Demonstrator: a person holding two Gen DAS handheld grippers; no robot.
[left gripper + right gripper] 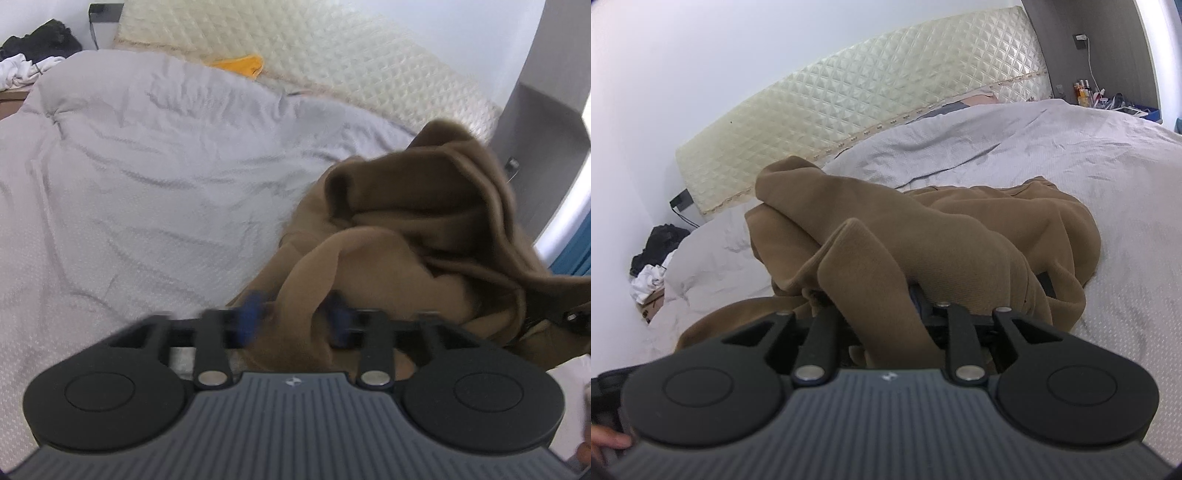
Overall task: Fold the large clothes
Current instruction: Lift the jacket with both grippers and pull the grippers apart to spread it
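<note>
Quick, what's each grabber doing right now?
Left gripper: closed on a fold of the brown garment.
Right gripper: closed on the brown garment too.

Matt brown fleece garment, wrinkled grey cloth bedcover, glossy quilted headboard

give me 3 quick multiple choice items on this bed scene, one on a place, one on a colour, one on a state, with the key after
1. Where does the garment lie?
A. on the grey duvet
B. on a chair
C. on the floor

2. What colour is the garment?
A. blue
B. brown
C. white

3. How do the left gripper and right gripper stand?
A. both open and clear of the cloth
B. only the left grips cloth
C. each has a fold of garment between its fingers

Key: 1 A, duvet shows all around the cloth; 2 B, brown in both views; 3 C, a ridge of fabric runs between each pair of fingers.
</note>
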